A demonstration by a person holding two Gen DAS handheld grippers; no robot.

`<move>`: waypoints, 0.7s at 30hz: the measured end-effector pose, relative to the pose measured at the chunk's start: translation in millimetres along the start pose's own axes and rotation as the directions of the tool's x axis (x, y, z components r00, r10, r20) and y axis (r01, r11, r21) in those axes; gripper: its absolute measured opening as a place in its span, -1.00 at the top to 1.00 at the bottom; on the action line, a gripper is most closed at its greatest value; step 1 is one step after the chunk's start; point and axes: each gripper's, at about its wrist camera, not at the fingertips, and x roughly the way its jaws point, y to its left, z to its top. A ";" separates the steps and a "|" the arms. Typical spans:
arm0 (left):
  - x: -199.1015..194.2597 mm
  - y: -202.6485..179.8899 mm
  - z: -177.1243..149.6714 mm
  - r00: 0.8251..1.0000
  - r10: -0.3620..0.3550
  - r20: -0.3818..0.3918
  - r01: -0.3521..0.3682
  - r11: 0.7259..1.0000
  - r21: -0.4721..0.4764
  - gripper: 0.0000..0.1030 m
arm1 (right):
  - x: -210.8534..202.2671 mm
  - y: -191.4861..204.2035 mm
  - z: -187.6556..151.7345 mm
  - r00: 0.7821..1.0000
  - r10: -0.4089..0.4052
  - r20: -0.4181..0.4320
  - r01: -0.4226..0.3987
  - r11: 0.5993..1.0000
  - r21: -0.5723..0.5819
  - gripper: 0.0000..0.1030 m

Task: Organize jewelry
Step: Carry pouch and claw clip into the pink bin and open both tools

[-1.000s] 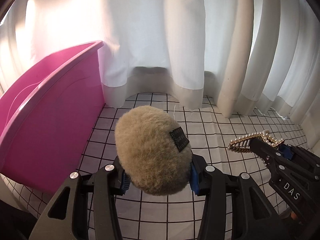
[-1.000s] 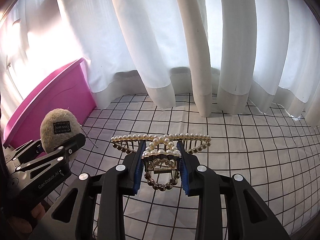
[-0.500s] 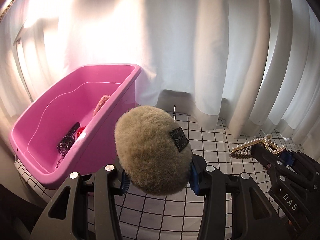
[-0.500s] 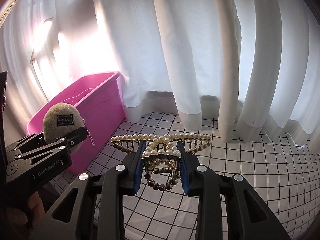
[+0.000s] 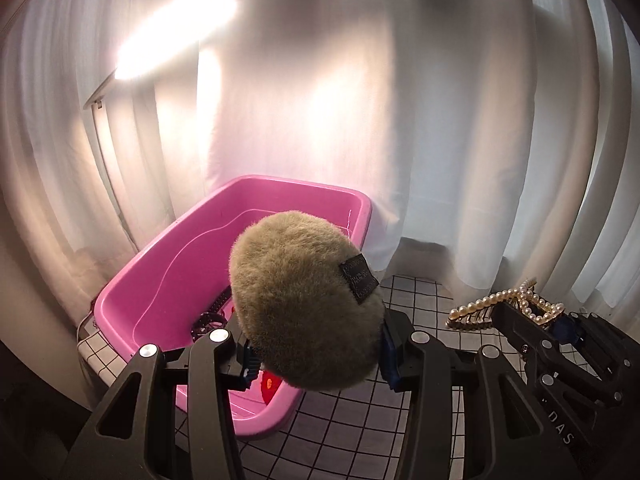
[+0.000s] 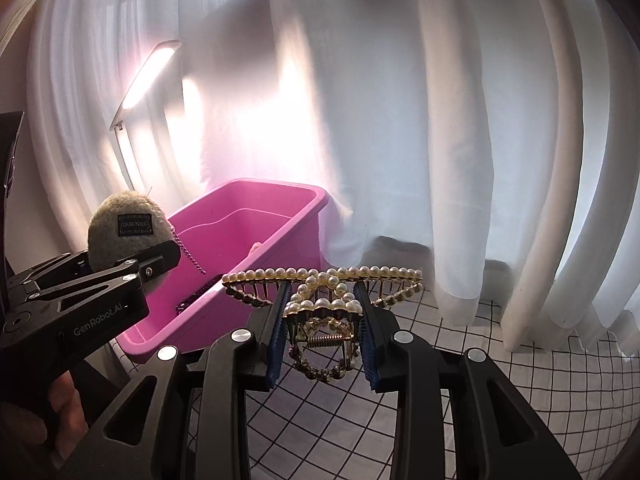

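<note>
My left gripper [image 5: 314, 354] is shut on a beige furry pom-pom [image 5: 304, 300] with a black label and holds it above the near edge of the pink bin [image 5: 168, 280]. The pom-pom also shows in the right wrist view [image 6: 124, 228], with a thin bead chain hanging from it. My right gripper [image 6: 322, 340] is shut on a gold hair claw set with pearls [image 6: 322, 284], held in the air to the right of the bin [image 6: 248, 280]. The claw also shows in the left wrist view [image 5: 504, 304]. Dark and red items lie in the bin, partly hidden.
The table has a white cloth with a black grid [image 6: 520, 360]. White curtains [image 5: 440, 120] hang close behind the bin and table. A lit desk lamp [image 6: 148, 76] stands behind the bin at the left.
Both grippers have risen and swung left toward the pink bin, each still holding its item. The pom-pom is now over the bin's near edge.
</note>
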 end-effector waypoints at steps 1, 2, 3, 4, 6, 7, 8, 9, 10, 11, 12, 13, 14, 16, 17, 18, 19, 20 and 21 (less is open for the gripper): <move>0.5 5.9 2.4 1.000 0.012 0.000 -0.012 1.000 -0.004 0.14 | 3.8 5.5 3.2 1.000 0.009 0.002 -0.009 1.000 -0.005 0.41; 0.9 13.2 4.7 1.000 0.022 0.000 -0.022 1.000 -0.009 0.14 | 7.1 11.0 5.9 1.000 0.018 0.002 -0.018 1.000 -0.010 0.41; 1.5 19.8 6.9 0.999 0.032 0.001 -0.032 0.999 -0.013 0.14 | 10.9 16.7 9.1 1.000 0.027 0.003 -0.027 1.000 -0.015 0.41; 0.2 28.4 8.8 0.999 0.044 0.002 -0.044 0.999 -0.016 0.14 | 14.5 22.6 12.3 0.999 0.036 0.004 -0.035 0.999 -0.020 0.41; 2.5 41.9 15.0 0.998 0.061 0.002 -0.061 0.998 -0.023 0.13 | 21.4 34.3 18.4 0.999 0.052 0.006 -0.051 0.998 -0.035 0.41; 3.8 49.4 16.9 0.998 0.070 0.001 -0.070 0.997 -0.029 0.13 | 25.0 39.9 21.2 0.998 0.059 0.006 -0.059 0.997 -0.042 0.41; 5.3 55.6 19.5 0.997 0.078 0.000 -0.078 0.996 -0.034 0.13 | 29.6 45.9 24.6 0.998 0.066 0.005 -0.065 0.997 -0.047 0.41; 6.9 61.3 20.5 0.996 0.085 -0.001 -0.085 0.996 -0.039 0.14 | 34.1 51.7 28.0 0.997 0.073 0.004 -0.073 0.996 -0.051 0.41; 9.0 68.1 22.0 0.996 0.091 -0.002 -0.091 0.995 -0.044 0.13 | 38.8 57.4 31.3 0.997 0.078 0.003 -0.078 0.995 -0.055 0.41; 12.1 74.3 23.1 0.995 0.098 -0.003 -0.098 0.994 -0.049 0.13 | 43.4 62.9 34.5 0.997 0.083 0.004 -0.082 0.995 -0.060 0.41; 15.6 80.6 24.1 0.995 0.103 -0.006 -0.103 0.993 -0.053 0.13 | 48.2 68.5 37.4 0.996 0.086 0.004 -0.086 0.994 -0.066 0.41; 18.9 87.2 25.1 0.994 0.107 -0.010 -0.108 0.992 -0.059 0.13 | 53.6 74.2 40.2 0.996 0.089 0.000 -0.088 0.993 -0.074 0.41; 22.2 93.9 26.2 0.994 0.113 -0.014 -0.114 0.991 -0.064 0.13 | 58.7 79.0 42.8 0.996 0.091 -0.003 -0.091 0.993 -0.081 0.41; 29.1 106.8 28.2 0.992 0.123 -0.021 -0.124 0.989 -0.076 0.13 | 69.6 89.7 47.6 0.996 0.094 -0.010 -0.095 0.991 -0.091 0.41; 32.6 113.2 29.2 0.992 0.128 -0.024 -0.129 0.988 -0.081 0.14 | 74.8 95.2 49.9 0.995 0.095 -0.014 -0.096 0.991 -0.097 0.41; 36.0 118.9 29.9 0.991 0.132 -0.026 -0.134 0.987 -0.085 0.14 | 80.2 100.9 52.3 0.995 0.096 -0.017 -0.097 0.990 -0.105 0.41; 39.3 123.4 30.3 0.990 0.136 -0.030 -0.138 0.987 -0.087 0.14 | 85.3 106.3 54.0 0.995 0.096 -0.022 -0.098 0.989 -0.113 0.41; 43.1 128.2 30.5 0.990 0.139 -0.034 -0.141 0.986 -0.087 0.14 | 91.1 111.7 56.1 0.995 0.099 -0.029 -0.102 0.988 -0.118 0.41; 47.6 133.1 31.0 0.989 0.144 -0.039 -0.147 0.986 -0.085 0.14 | 96.6 116.8 57.9 0.994 0.101 -0.037 -0.105 0.987 -0.121 0.41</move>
